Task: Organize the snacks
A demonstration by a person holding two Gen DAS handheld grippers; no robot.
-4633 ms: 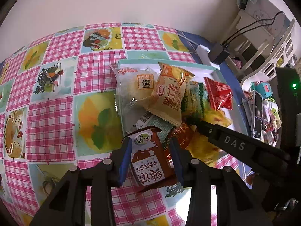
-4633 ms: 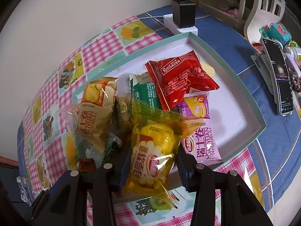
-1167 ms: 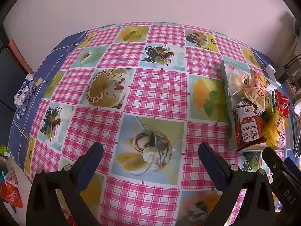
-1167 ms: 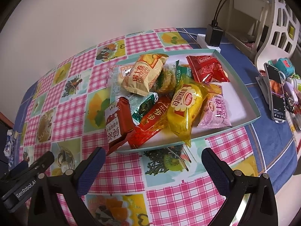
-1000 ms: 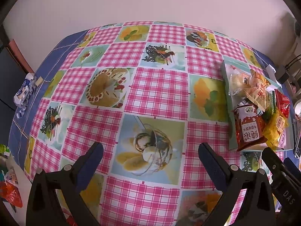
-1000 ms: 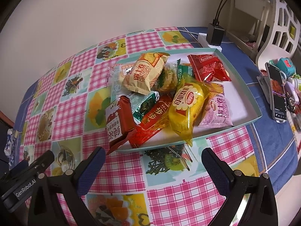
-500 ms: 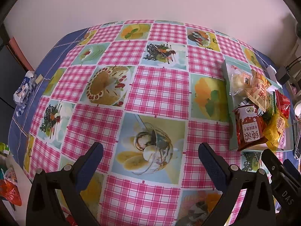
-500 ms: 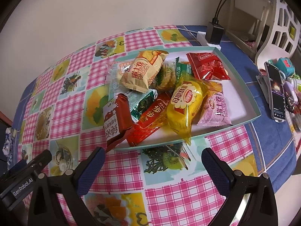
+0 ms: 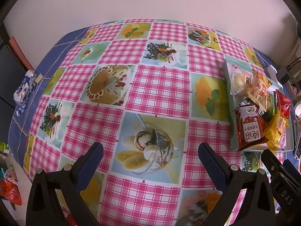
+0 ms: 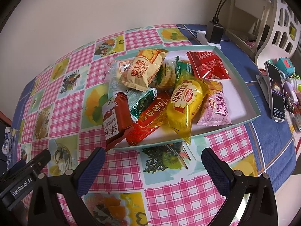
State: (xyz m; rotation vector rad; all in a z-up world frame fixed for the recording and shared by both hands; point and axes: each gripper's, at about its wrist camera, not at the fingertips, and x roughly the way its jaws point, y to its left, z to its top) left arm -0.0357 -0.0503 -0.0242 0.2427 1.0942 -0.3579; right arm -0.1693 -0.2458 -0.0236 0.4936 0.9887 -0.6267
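A teal tray [image 10: 252, 101] holds a pile of snack packets: a yellow one [image 10: 183, 103], a brown-and-white one [image 10: 112, 120] leaning over the near-left rim, a long red one [image 10: 150, 116], a pink one [image 10: 216, 107], a red one [image 10: 207, 66] and a beige one [image 10: 143, 69]. The tray [image 9: 226, 69] with the brown packet [image 9: 250, 130] shows at the right of the left wrist view. My right gripper [image 10: 152, 162] is open and empty, in front of the tray. My left gripper [image 9: 150, 152] is open and empty over the checked tablecloth, left of the tray.
A phone on a stand [image 10: 276, 90] and small toys [image 10: 286, 66] sit right of the tray. A charger and power strip [image 10: 214, 32] lie behind it. A white chair [image 10: 278, 24] stands at far right. A crumpled wrapper [image 9: 23, 88] lies at the table's left edge.
Earlier each gripper was shut on a packet at the tray. Now both are open, empty and drawn back. In the last second almost nothing has moved.
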